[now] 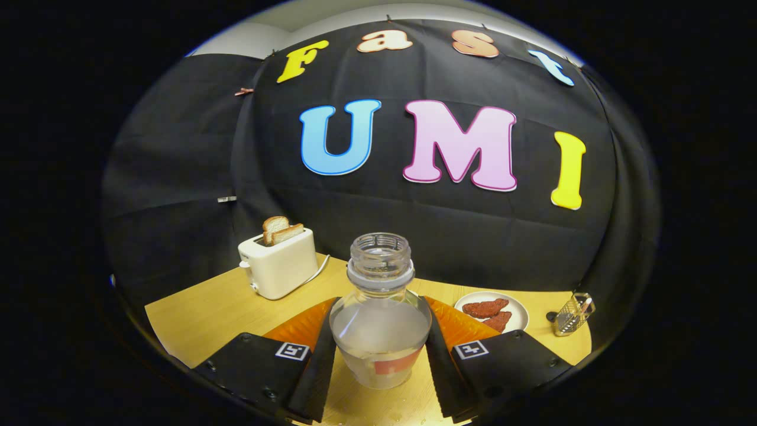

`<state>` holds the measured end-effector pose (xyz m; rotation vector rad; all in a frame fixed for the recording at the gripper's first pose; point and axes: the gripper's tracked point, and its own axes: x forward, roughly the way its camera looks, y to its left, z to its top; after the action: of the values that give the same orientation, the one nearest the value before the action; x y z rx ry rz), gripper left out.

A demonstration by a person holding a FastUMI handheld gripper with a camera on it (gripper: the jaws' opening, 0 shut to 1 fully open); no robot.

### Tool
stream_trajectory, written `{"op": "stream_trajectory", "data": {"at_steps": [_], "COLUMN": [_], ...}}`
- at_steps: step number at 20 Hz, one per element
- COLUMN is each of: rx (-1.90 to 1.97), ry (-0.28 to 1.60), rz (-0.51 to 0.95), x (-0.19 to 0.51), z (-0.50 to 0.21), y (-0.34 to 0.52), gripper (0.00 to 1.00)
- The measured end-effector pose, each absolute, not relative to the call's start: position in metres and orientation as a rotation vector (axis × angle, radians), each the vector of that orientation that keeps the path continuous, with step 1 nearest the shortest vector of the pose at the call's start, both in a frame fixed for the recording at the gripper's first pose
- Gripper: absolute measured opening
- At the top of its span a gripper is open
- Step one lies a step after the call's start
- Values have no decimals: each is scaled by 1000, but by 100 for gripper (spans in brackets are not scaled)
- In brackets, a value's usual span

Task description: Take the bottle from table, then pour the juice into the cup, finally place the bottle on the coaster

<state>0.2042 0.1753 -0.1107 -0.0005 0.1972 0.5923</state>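
The jaws are clamped on the clear plastic bottle [380, 313], one finger pressing each side of its body, so the gripper [380, 355] holds it upright between them. The bottle's threaded neck is uncapped, clear liquid fills its lower part, and a red label shows near its base. Below it lies the light wooden worktop [201, 322]. Beyond the fingers to the left stands a cream toaster [278, 269] with two slices of toast [281, 229] sticking out. To the right sits a white plate [520, 313] carrying reddish-brown food pieces [489, 312], and farther right a small metal wire holder [572, 315].
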Motion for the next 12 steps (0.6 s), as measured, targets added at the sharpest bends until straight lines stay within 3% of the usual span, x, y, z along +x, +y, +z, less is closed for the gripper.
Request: {"op": "stream_trajectory", "data": {"at_steps": [12], "rx": [18], "ry": [230], "rz": [601], "x": [244], "z": [-195], "y": [198], "gripper": [73]}}
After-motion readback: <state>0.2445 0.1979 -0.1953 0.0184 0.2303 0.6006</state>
